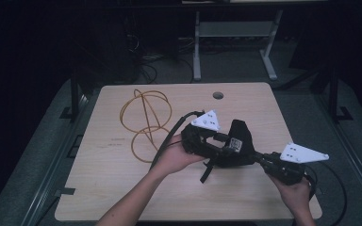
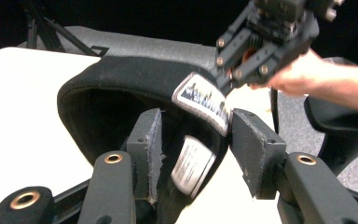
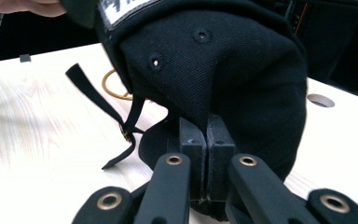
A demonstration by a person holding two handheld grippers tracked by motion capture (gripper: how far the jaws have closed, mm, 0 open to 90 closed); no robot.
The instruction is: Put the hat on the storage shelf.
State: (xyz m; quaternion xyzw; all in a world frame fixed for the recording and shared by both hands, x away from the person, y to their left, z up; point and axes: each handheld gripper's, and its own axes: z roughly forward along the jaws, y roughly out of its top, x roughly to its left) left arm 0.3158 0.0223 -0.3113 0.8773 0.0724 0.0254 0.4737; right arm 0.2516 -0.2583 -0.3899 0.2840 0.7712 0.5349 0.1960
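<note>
A black cap [image 1: 238, 141] is held up over the wooden table [image 1: 113, 188] between both grippers. My left gripper [image 1: 220, 142] reaches into it from the left. In the left gripper view this gripper [image 2: 196, 151] is open, its jaws straddling the cap's rim [image 2: 121, 79] by a woven patch [image 2: 203, 100] and a white inner tag [image 2: 193, 165]. My right gripper [image 1: 253, 155] comes from the right and is shut on the cap's fabric [image 3: 233, 70]; its pads [image 3: 191, 140] press together. It also appears pinching the rim [image 2: 223, 81]. A black strap [image 3: 98, 100] dangles below.
A coiled yellow cable [image 1: 146, 117] lies on the table's left half, partly visible behind the cap [image 3: 114, 86]. A round cable hole [image 1: 218, 95] sits near the far edge. Black gripper cables trail across the table, and desk legs stand beyond it.
</note>
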